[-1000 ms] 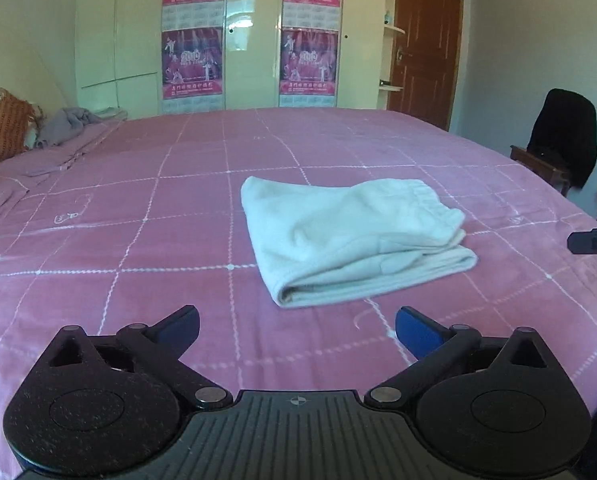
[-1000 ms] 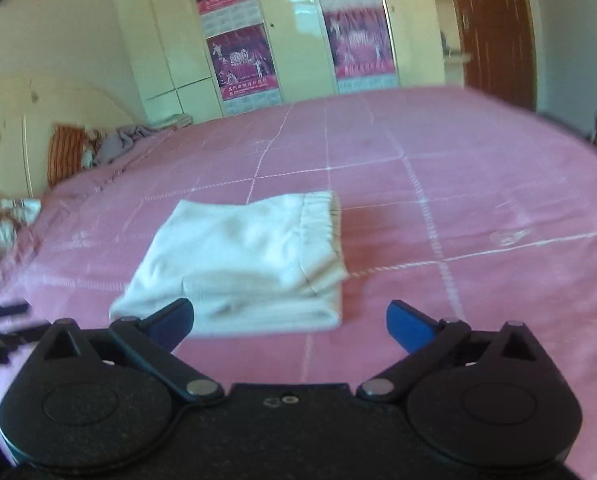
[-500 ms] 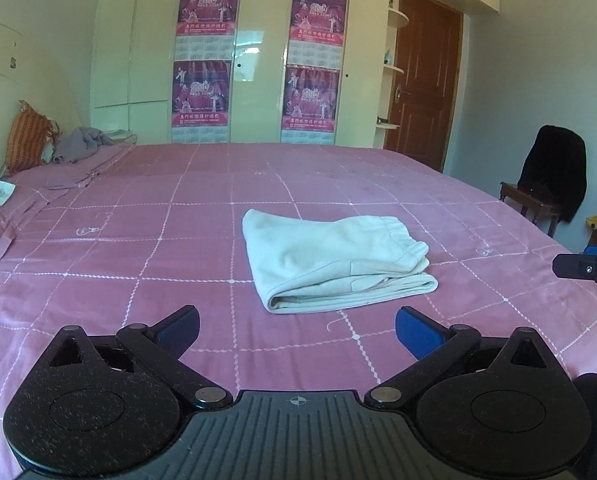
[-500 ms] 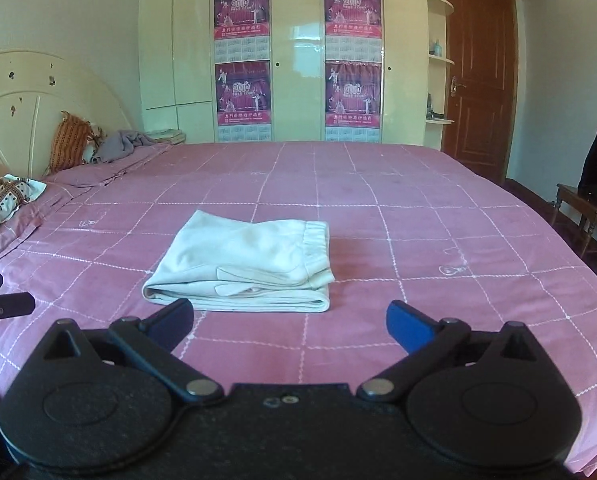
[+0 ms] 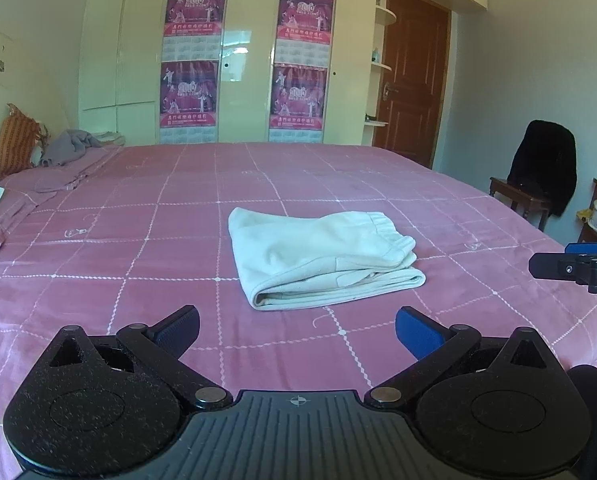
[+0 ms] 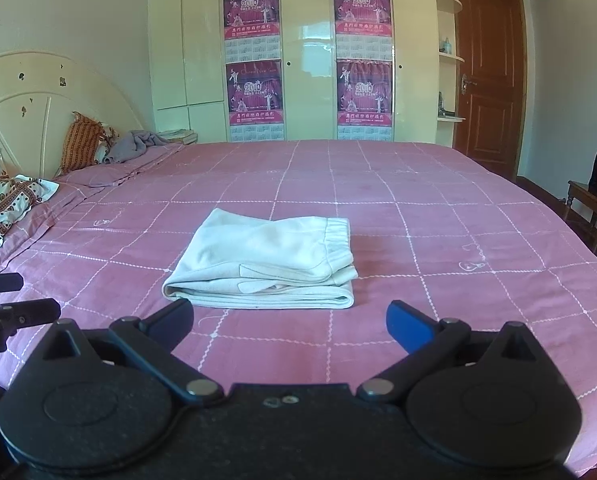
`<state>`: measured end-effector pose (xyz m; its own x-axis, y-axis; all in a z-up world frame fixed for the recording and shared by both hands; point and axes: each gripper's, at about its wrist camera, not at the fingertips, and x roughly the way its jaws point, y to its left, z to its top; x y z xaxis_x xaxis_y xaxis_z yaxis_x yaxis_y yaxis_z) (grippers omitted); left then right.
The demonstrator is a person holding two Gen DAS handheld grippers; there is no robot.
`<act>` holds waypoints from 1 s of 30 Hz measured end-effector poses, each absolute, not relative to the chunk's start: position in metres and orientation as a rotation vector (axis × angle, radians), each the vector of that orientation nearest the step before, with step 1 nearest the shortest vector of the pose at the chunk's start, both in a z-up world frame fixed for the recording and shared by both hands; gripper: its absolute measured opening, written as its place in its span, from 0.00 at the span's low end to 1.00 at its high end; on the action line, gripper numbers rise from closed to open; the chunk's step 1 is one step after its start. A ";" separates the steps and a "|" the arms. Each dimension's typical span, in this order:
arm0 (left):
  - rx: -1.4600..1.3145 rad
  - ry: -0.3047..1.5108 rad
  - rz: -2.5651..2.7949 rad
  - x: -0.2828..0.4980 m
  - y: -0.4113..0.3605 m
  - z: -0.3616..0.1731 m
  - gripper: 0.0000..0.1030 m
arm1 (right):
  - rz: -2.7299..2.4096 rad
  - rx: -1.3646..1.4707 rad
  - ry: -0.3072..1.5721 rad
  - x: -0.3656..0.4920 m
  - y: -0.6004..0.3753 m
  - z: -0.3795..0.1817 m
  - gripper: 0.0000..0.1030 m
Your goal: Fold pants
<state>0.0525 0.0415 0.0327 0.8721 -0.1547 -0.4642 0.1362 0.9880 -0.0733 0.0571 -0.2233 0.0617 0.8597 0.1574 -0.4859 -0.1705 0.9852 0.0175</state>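
We are holding both tongs, left (image 5: 297, 326) and right (image 6: 289, 320), spread wide and empty, just short of the folded pants (image 5: 318, 258) on the bed (image 5: 138, 248); fold looks finished, so we are keeping clear.

Both cameras look from low by the bed's near edge toward the tall cream cupboard (image 5: 242, 60), sharing the pink checked bed cover (image 6: 438, 208).

Bare pink bedspread (image 6: 438, 208) is seen on every side of the folded pants (image 6: 266, 260), the only thing lying mid-bed. The head end is crowded by pillows (image 6: 6, 200) and a grey cloth (image 6: 134, 144). A chair (image 5: 526, 196) stands off the right edge.
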 end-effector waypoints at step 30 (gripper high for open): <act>-0.051 0.478 -0.153 0.056 0.043 0.032 1.00 | 0.172 -0.024 0.504 0.053 -0.220 0.064 1.00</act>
